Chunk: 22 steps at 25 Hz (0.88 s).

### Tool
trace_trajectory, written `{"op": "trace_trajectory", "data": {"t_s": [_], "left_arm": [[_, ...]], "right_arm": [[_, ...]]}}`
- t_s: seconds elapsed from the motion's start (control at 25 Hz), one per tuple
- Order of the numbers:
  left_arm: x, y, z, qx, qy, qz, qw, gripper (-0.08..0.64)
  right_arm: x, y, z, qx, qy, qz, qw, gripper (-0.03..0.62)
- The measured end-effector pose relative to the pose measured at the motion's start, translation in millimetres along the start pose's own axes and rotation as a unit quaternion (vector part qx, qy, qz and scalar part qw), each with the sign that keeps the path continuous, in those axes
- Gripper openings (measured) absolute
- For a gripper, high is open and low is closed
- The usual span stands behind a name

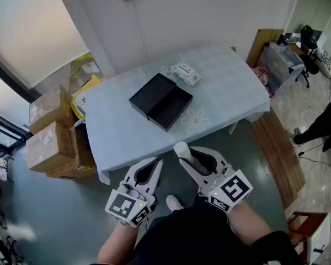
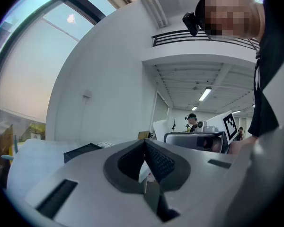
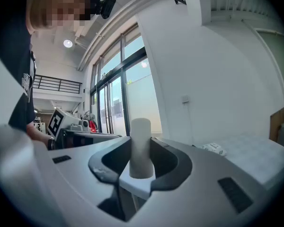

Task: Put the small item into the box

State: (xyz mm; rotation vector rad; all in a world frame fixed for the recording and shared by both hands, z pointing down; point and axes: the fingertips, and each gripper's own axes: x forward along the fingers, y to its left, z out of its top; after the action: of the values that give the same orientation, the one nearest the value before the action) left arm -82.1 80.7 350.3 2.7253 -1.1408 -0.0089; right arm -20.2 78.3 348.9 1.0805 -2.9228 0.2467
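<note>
- Gripping a small white cylinder (image 1: pixel 181 147), the right gripper (image 1: pixel 186 160) has its jaws clenched on the item's sides; in the right gripper view the cylinder (image 3: pixel 141 143) stands upright between the dark pads, its rounded top rising above them.
- The right gripper (image 3: pixel 142 162) is held level over the floor, just short of the counter's (image 1: pixel 127 137) near edge (the cylinder is not yet over the cloth).
- The left gripper (image 1: pixel 156 163) sits beside it, also off the counter; its jaws are pressed together with nothing between them, as the left gripper view (image 2: pixel 144 148) shows.
- On the pale blue cloth of the counter lies the black box (image 1: pixel 161 101), open, its two shallow halves side by side and touching, set at an angle.
- Just beyond the box lies a white packet (image 1: pixel 185 72), near it but apart.
- Cardboard cartons (image 1: pixel 49 142) are stacked on the floor at the counter's left end.
- A person in dark clothing (image 1: pixel 325 123) stands at the head view's right edge, well apart from the counter.
</note>
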Motion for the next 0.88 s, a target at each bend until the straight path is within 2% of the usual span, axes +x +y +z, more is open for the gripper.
{"op": "trace_trajectory", "data": {"t_s": [0.88], "left_arm": [[1.5, -2.7, 2.9, 0.003, -0.005, -0.004, 1.0000, -0.002]], "right_arm": [[-2.5, -0.4, 8.5, -0.003, -0.012, 0.006, 1.000, 0.132]]}}
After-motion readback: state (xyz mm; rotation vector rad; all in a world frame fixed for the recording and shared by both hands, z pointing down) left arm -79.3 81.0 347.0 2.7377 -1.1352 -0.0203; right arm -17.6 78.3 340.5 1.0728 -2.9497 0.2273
